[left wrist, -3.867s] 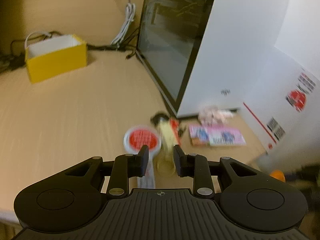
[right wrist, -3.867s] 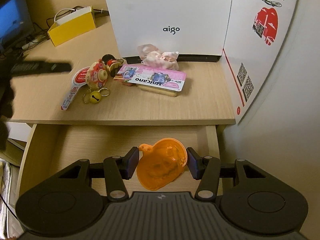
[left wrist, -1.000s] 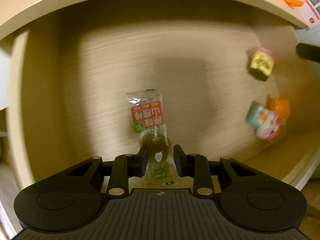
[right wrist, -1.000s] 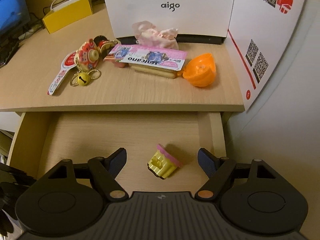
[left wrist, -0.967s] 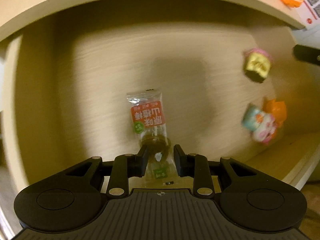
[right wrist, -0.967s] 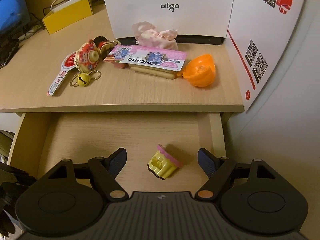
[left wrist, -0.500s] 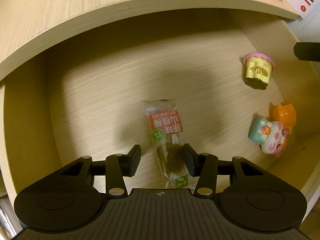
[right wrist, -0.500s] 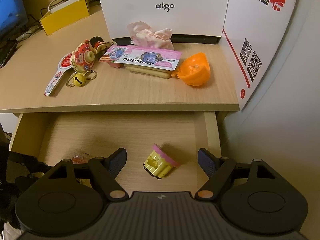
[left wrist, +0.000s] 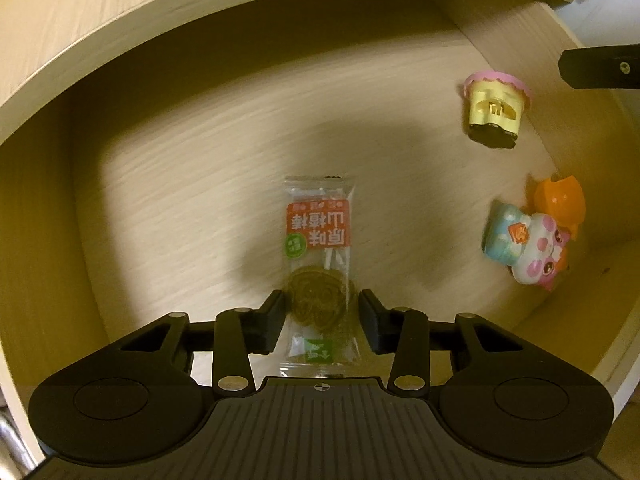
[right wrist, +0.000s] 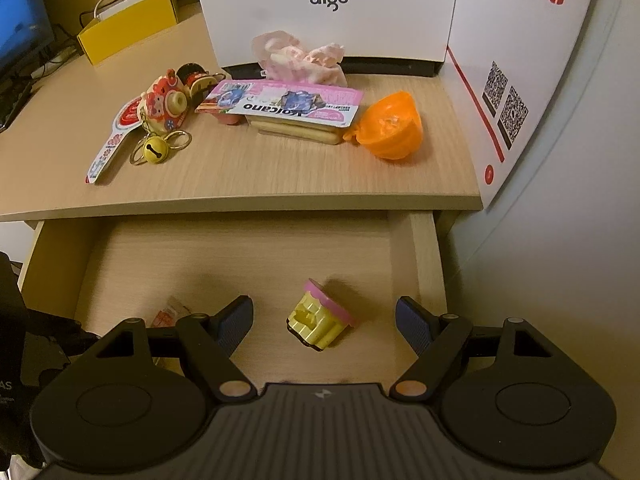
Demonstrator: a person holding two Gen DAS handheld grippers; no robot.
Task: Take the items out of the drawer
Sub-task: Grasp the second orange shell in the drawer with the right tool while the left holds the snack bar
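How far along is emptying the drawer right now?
Partly done: the orange bowl and other trinkets lie on the desk top. In hand: the left claw, jaws just narrowing, straddles the hawthorn snack packet. Left: that packet, the yellow cupcake toy under the open right claw, and the cat figurine.

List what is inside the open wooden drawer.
The drawer holds a clear snack packet with a red label, a yellow toy cupcake with pink frosting, a pastel cat figurine and an orange toy partly hidden behind it. The gripper bodies cover the drawer's near edge.
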